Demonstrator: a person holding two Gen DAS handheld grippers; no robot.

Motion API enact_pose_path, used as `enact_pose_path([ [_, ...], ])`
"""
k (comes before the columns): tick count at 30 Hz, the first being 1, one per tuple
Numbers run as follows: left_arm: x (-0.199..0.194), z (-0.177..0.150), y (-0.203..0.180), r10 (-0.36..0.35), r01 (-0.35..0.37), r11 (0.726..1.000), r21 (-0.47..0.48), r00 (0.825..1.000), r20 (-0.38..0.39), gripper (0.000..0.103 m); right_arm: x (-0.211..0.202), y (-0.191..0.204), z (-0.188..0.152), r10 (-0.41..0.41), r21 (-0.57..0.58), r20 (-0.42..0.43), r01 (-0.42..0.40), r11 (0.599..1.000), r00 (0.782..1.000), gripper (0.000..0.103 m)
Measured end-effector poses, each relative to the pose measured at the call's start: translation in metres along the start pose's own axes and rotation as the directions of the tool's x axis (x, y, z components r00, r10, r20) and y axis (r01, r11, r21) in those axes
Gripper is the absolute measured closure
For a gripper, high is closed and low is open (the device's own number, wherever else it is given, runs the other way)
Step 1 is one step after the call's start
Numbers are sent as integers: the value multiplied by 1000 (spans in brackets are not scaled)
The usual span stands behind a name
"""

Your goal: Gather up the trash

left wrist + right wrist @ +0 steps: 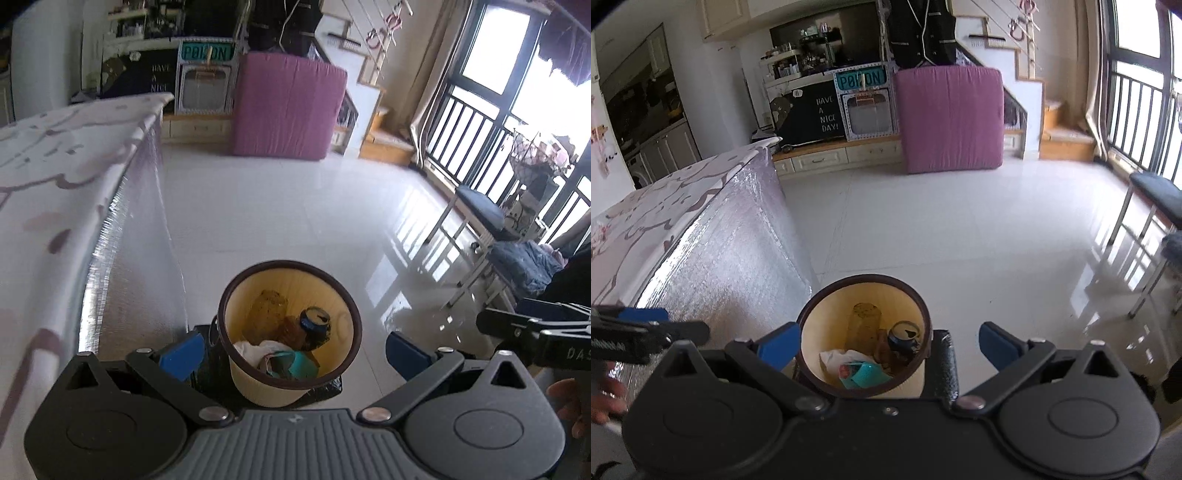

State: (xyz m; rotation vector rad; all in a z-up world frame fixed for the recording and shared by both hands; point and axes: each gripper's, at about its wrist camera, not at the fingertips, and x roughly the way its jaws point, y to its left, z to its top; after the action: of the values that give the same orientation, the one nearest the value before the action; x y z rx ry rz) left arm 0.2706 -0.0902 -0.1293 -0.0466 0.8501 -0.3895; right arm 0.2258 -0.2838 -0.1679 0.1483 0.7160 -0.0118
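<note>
A cream trash bin with a dark brown rim (258,387) stands on the floor on a black mat, below both grippers; it also shows in the right wrist view (827,295). Inside lie a brownish plastic bottle (266,312), a dark blue can (314,325), white crumpled paper (255,350) and a teal wrapper (299,367). My left gripper (293,354) is open and empty above the bin. My right gripper (886,347) is open and empty above it too. The right gripper's arm (535,332) shows at the right of the left wrist view.
A table with a floral cloth and silvery side (55,192) stands close on the left. White tiled floor (295,206) stretches ahead. A pink mattress (288,107) leans against the far cabinet. Stools (480,210) and a railed window are at the right.
</note>
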Motion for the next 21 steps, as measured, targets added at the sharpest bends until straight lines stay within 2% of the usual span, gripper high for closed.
enact_pose_path([
  [6, -39, -8, 0, 8, -8, 1000, -7, 998, 67, 0, -25, 13, -5, -34, -18, 32, 34, 999, 999, 0],
  [21, -110, -20, 36, 42, -35, 998, -44, 983, 180, 0, -68, 70, -5, -3, -67, 92, 9, 998, 996, 0],
])
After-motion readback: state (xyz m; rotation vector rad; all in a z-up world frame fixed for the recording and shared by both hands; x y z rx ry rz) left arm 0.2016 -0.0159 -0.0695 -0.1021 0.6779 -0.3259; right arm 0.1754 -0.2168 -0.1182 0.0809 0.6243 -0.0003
